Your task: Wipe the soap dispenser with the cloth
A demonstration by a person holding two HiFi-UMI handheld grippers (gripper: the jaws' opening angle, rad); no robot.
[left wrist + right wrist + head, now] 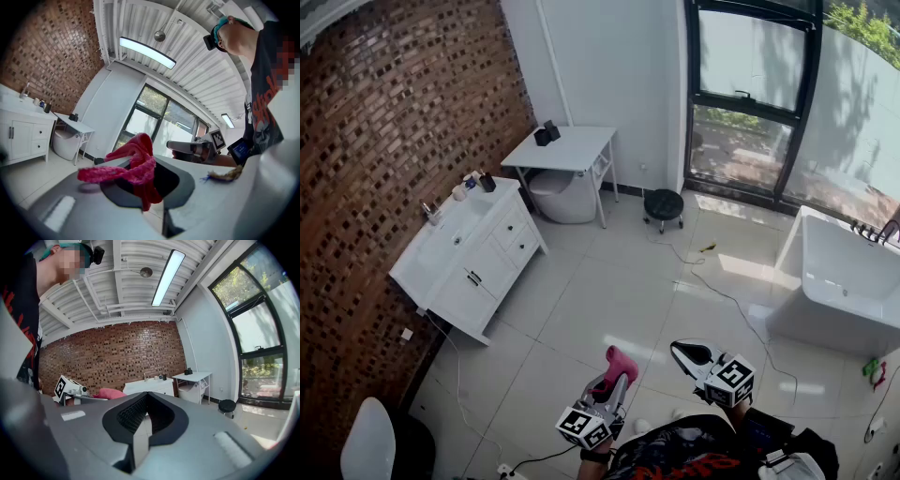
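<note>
left gripper [615, 384] is clamped on the pink cloth [620, 361]. The bunch sticks up out of the jaw tips, with one fold draped over the side. It's carried level, likely so the cloth can go straight onto the surface without a regrip.

right gripper [684, 353] is fully closed with nothing in it, probably left free to steady the bottle. Both sit close in front of the person, side by side.

soap dispenser should be among the small items [473, 185] on the white bench [455, 242] by the brick wall, but they're too small to say which one. That's well ahead and to the left of both grippers, with open floor between.

The right gripper view has the bench roughly dead ahead past its tips. The left gripper view has it far off to the left.

No contact yet and no wiping started. I read this as the approach step.
</note>
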